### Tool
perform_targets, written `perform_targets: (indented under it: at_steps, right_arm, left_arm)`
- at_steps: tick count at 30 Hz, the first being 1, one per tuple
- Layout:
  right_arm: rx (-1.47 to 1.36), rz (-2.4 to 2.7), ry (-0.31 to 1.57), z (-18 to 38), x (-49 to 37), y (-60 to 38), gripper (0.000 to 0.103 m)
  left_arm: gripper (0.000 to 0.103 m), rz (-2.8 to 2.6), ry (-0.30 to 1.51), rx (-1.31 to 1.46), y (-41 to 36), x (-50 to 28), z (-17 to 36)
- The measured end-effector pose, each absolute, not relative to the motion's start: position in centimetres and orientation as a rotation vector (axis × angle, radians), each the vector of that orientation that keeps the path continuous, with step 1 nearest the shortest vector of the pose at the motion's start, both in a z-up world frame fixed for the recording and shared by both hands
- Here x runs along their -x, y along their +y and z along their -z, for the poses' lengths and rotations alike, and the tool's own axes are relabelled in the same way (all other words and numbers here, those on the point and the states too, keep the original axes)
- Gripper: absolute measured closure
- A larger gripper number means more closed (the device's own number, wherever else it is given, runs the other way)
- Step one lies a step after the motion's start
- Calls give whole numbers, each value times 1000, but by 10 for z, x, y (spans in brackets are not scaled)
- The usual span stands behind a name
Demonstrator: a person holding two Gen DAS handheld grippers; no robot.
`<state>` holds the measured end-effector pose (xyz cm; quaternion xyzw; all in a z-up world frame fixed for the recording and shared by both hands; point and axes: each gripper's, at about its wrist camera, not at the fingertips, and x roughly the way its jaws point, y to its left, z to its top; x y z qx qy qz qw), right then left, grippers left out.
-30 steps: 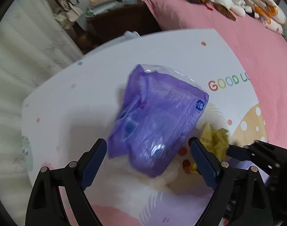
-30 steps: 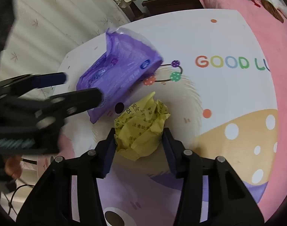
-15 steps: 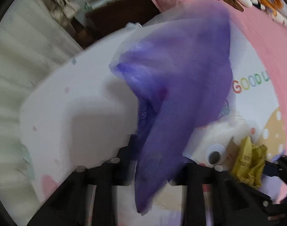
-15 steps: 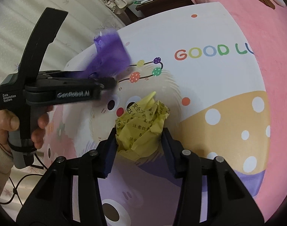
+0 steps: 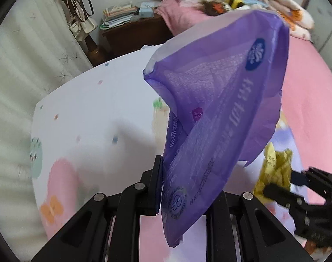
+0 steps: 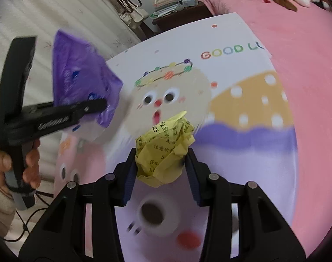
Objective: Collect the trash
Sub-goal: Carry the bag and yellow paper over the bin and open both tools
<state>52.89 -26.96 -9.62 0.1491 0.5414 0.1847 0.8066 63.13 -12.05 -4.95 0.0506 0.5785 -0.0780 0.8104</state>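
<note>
The left gripper [image 5: 183, 187] pinches only a corner of the limp purple wrapper [image 5: 220, 109], which may slip free, while the right gripper [image 6: 159, 163] squeezes the crumpled yellow paper [image 6: 165, 150]

We count two grippers: the left gripper [image 5: 183, 187] and the right gripper [image 6: 160, 168]. Two pieces of trash: one purple plastic wrapper [image 5: 220, 113], one crumpled yellow paper ball [image 6: 165, 150]. One cartoon play mat [image 6: 231, 83], one pink bed [image 6: 296, 28], one wooden nightstand [image 5: 131, 35].
</note>
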Motion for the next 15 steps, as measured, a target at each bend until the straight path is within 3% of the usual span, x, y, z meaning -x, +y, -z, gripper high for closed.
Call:
perform_targets:
  at_steps: [7, 15]
  right_arm:
    - [-310, -386, 1128, 61, -412, -238, 64]
    - [-339, -307, 1092, 29, -274, -222, 64]
  left_arm:
    - [86, 231, 1180, -108, -80, -498, 18]
    - [86, 335, 1149, -48, -29, -339, 19]
